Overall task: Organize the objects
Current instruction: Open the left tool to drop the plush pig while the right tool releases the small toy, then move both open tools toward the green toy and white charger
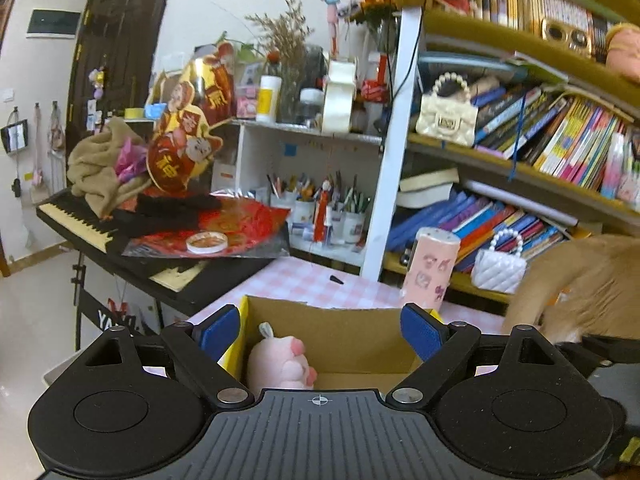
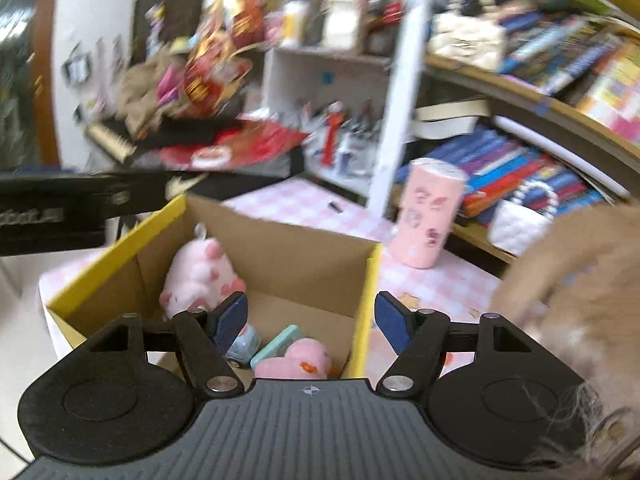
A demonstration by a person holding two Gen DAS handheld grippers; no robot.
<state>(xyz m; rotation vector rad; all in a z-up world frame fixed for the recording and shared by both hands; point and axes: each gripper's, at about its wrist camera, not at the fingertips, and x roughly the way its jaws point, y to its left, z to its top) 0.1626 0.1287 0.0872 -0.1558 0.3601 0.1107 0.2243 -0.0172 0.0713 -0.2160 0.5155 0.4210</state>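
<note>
An open cardboard box with yellow outer sides stands on the pink checked tablecloth. Inside, against its left wall, sits a pink plush pig. In the right wrist view the box also holds a pink plush duck, a teal flat item and a small pale-blue toy. My left gripper hovers open over the box's near side, nothing between its blue pads. My right gripper is open above the box's right wall, gripping nothing.
A pink tumbler stands on the cloth behind the box. A tan furry mass fills the right. Bookshelves with a white quilted purse rise behind. A cluttered keyboard stands at the left.
</note>
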